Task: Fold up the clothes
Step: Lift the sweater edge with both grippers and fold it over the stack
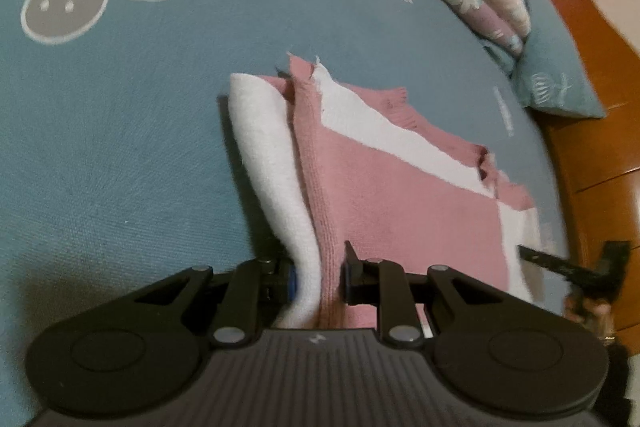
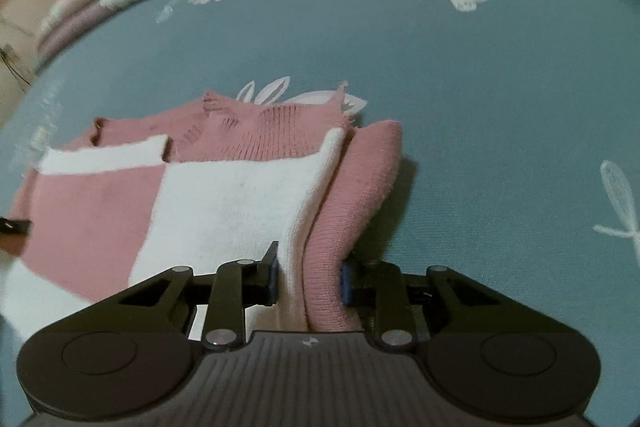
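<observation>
You hold the pink-and-white knitted garment (image 1: pixel 360 163), lying on the blue flower-printed bed sheet (image 1: pixel 120 107). Left gripper (image 1: pixel 316 279) and right gripper (image 2: pixel 308 277) jaws each clamp a bunched edge. Fold step: next, lift both edges evenly forward.

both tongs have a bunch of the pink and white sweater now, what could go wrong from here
1. The left tongs and right tongs each pinch a thick bunch of several layers of the sweater; an inner layer may slip out when lifted, spoiling the fold.
2. The frayed pink edge at the far side lies uneven, so the next fold could end up crooked.
3. The knit is loose and may stretch if the two sides are pulled apart.
</observation>
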The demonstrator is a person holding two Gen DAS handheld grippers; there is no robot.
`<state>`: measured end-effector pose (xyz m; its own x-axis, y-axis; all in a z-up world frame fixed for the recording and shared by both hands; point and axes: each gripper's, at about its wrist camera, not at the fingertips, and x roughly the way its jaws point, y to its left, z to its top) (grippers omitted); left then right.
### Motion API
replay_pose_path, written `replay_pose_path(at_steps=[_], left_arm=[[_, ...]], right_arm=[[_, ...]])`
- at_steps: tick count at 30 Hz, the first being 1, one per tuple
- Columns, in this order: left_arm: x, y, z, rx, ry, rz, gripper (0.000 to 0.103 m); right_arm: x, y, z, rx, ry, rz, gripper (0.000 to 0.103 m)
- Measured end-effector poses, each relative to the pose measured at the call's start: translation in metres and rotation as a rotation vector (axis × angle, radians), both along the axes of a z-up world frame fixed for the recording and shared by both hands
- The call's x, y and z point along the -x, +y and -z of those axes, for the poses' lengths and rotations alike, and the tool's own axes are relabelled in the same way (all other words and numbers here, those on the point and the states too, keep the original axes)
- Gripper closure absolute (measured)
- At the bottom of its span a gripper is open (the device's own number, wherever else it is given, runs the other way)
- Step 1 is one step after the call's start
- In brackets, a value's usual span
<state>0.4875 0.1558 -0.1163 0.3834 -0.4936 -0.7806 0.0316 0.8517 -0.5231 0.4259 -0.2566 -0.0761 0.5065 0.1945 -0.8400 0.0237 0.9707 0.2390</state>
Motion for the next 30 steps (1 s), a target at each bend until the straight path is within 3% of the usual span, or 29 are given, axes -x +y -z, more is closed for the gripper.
replay_pose_path(at_steps=[7,10,18,30], left_arm=[[0.013,-0.060,-0.031,-0.357,-0.076,0.037,0.085],[0.019,-0.080,-0.043,-0.431,-0.110,0.075,0.086],[0.024,-0.083,-0.073,-0.373,-0.132,0.052,0.086],[0.031,-0.127,-0.128,-0.456,-0.232,0.132,0.087]], right_arm=[[0.003,0.029,-0.011,0.154,0.001,0.040,0.078],[0.005,0.038,-0.020,0.161,-0.010,0.046,0.079],[0.020,0.037,-0.052,0.111,-0.072,0.044,0.079],[0.056,0.040,-0.106,0.074,-0.143,-0.004,0.080]])
